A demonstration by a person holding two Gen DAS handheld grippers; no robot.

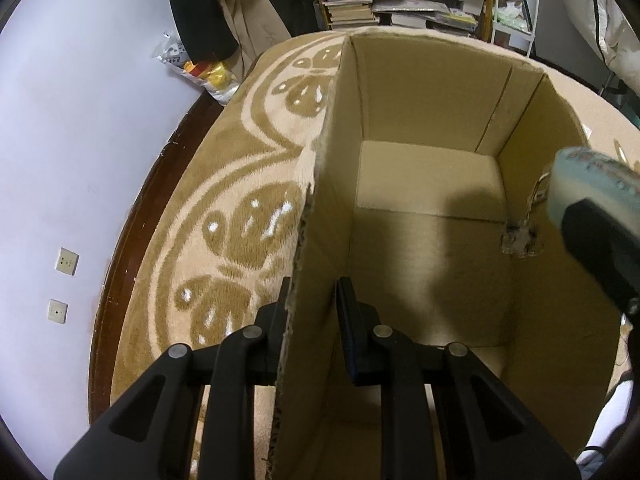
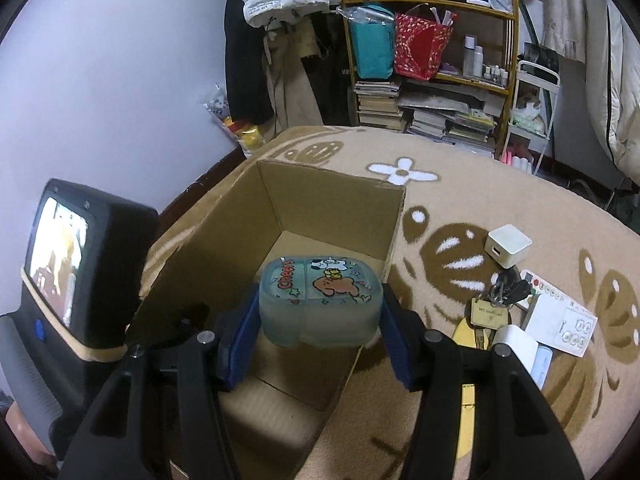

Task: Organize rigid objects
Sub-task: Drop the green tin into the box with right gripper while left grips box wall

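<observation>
An open cardboard box (image 1: 400, 80) (image 2: 320, 200) stands on a beige patterned rug. My left gripper (image 1: 316, 312) is shut on the box's left wall (image 1: 320, 208), one finger outside and one inside. My right gripper (image 2: 318, 320) is shut on a pale blue translucent case (image 2: 320, 300) with cartoon stickers, held above the box's opening. In the left wrist view the same case (image 1: 588, 176) shows at the right edge over the box's right wall. The box floor (image 1: 424, 240) shows nothing lying on it.
To the right of the box lie a white cube charger (image 2: 508, 246), a bunch of keys with a wooden tag (image 2: 496, 300), white cards (image 2: 560, 324) and a white box (image 2: 520, 344). A cluttered shelf (image 2: 432, 72) and hanging coats (image 2: 280, 40) stand beyond the rug.
</observation>
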